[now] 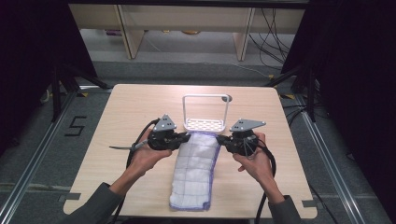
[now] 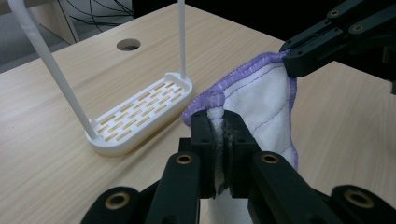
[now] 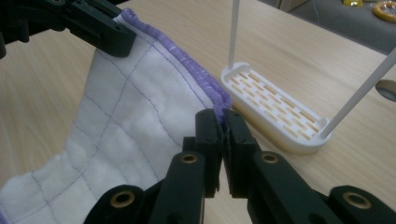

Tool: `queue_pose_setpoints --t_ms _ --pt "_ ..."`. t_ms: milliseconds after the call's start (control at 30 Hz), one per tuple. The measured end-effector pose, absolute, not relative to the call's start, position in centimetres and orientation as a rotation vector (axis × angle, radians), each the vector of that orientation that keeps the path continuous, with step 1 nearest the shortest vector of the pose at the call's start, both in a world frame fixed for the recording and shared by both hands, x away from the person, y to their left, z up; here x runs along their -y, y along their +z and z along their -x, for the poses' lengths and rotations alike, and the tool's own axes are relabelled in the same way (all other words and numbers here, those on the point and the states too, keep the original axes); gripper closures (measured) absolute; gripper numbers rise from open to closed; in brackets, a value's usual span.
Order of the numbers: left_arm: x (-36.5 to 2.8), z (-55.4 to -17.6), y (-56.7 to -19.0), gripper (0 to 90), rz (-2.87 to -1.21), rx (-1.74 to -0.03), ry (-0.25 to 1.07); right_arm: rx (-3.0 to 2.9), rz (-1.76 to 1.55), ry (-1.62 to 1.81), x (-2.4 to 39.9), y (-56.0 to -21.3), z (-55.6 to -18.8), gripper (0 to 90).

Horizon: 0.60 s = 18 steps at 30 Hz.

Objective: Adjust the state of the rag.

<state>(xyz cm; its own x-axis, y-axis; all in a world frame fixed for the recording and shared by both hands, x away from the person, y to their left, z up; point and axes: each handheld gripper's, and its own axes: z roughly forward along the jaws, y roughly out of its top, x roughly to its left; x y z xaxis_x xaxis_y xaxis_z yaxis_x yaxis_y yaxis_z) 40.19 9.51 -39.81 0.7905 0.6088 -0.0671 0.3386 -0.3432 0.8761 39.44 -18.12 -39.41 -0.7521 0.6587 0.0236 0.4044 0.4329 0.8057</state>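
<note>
Left claw (image 1: 186, 138) is clamped shut on one far corner of the white cloth (image 1: 195, 168); right claw (image 1: 220, 139) is clamped on the other, both biting the purple hem. Cloth hangs limp between them, its near end lying on the table (image 1: 130, 100). Judged light, soft and floppy, with quilting that should resist slipping; the stitched corners are the soundest hold. White rack (image 1: 204, 122) stands just beyond.
</note>
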Motion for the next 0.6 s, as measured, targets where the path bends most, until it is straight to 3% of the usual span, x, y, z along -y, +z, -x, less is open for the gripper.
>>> queue_pose_setpoints --t_ms 300,600 --pt "-9.4 -39.0 -35.5 84.1 -1.908 -0.672 0.321 -2.339 -0.854 1.258 18.7 -34.3 -38.5 86.2" --pt "-8.9 -41.4 -32.7 84.3 -1.858 -0.702 0.325 -2.260 -0.846 1.251 18.9 -29.7 -40.2 86.3"
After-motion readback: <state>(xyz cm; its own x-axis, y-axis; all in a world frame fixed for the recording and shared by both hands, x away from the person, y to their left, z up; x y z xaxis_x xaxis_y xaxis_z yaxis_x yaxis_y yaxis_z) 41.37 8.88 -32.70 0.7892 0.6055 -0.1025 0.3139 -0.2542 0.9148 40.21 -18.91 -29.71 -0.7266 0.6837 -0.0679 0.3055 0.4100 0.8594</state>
